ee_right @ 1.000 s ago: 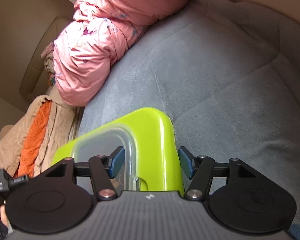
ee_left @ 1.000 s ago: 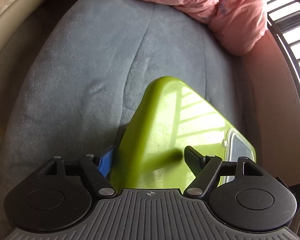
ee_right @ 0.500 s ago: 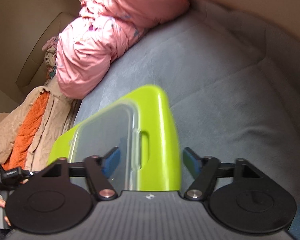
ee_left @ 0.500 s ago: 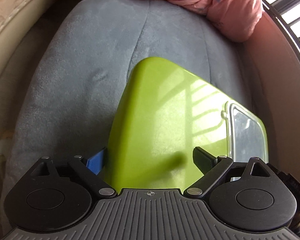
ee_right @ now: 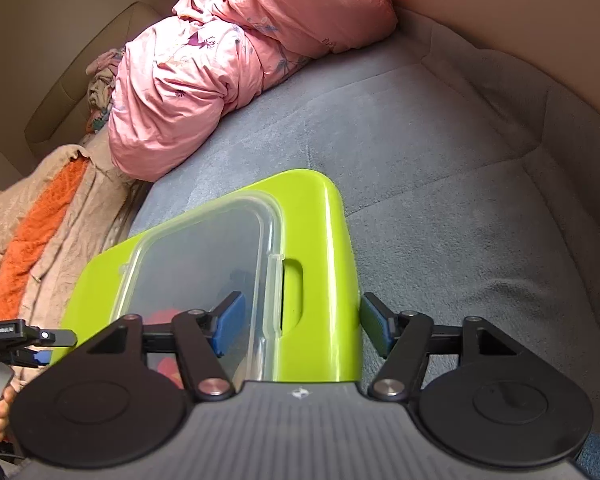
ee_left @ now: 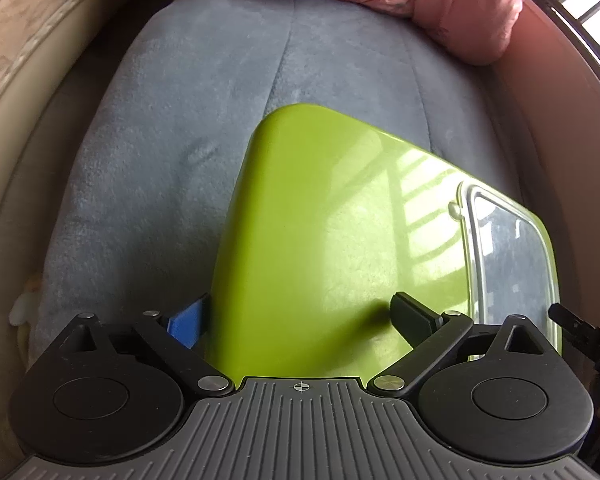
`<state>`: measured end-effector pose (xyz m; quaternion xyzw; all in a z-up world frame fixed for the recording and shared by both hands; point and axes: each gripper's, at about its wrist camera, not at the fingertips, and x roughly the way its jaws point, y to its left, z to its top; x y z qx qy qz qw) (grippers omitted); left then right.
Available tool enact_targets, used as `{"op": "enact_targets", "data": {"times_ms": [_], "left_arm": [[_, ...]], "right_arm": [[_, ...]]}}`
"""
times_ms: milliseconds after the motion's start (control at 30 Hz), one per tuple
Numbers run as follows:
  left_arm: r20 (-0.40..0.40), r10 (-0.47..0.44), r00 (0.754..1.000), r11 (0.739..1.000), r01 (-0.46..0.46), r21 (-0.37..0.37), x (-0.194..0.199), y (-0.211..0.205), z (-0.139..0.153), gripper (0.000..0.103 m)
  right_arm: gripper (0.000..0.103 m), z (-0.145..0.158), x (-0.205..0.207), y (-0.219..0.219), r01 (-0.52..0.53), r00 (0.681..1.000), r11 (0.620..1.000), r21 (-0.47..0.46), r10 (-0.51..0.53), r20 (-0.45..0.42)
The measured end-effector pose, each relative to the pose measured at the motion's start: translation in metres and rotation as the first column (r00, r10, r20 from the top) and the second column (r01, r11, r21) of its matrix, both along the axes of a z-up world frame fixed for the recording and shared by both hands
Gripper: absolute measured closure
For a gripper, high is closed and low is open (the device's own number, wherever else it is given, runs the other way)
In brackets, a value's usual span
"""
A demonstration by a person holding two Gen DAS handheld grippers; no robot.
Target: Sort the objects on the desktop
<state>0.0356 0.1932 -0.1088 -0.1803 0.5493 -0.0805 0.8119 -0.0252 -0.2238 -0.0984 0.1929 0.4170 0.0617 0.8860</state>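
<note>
A lime-green box with a clear plastic lid is seen lying on a grey-blue plush cushion. It is straddled at opposite ends by two hand-held grippers, each angled steeply down toward it.

In the left wrist view, the left gripper is spread wide across the plain green end of the box. Its jaws have just been opening. The blue-padded finger is set just beside the box's left edge, and the black finger is held above the green surface, with its shadow cast on it. No pressing is visible.

In the right wrist view, the right gripper is placed across the lidded end, its jaws also just opened further. One blue pad is over the clear lid; the other is just off the box's right side.

A crumpled pink quilt is heaped at the cushion's far end.
</note>
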Motion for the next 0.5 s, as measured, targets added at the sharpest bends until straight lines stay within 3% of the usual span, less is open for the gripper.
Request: {"op": "enact_targets", "data": {"times_ms": [133,300,400,500], "left_arm": [[-0.007,0.007,1.0,1.0,-0.007,-0.006,-0.003,0.003,0.0,0.006],[-0.022,-0.049,0.999,0.998,0.049,-0.034,0.003,0.003,-0.004,0.002],[-0.058,-0.081,0.995,0.986,0.071,-0.151,0.015,0.011,-0.019,0.0],[-0.122,-0.108,0.987,0.952,0.068,-0.299,0.025,0.017,-0.045,0.0]], "right_arm": [[0.027,0.004,0.004,0.012,-0.024,1.0,0.997,-0.068,0.024,0.0],[0.023,0.002,0.004,0.008,-0.044,0.999,0.998,-0.034,0.043,-0.014],[0.011,-0.003,0.012,-0.004,-0.057,0.998,0.997,0.05,0.057,-0.016],[0.011,-0.018,0.026,-0.018,-0.078,0.993,0.982,0.172,0.091,-0.073]]}}
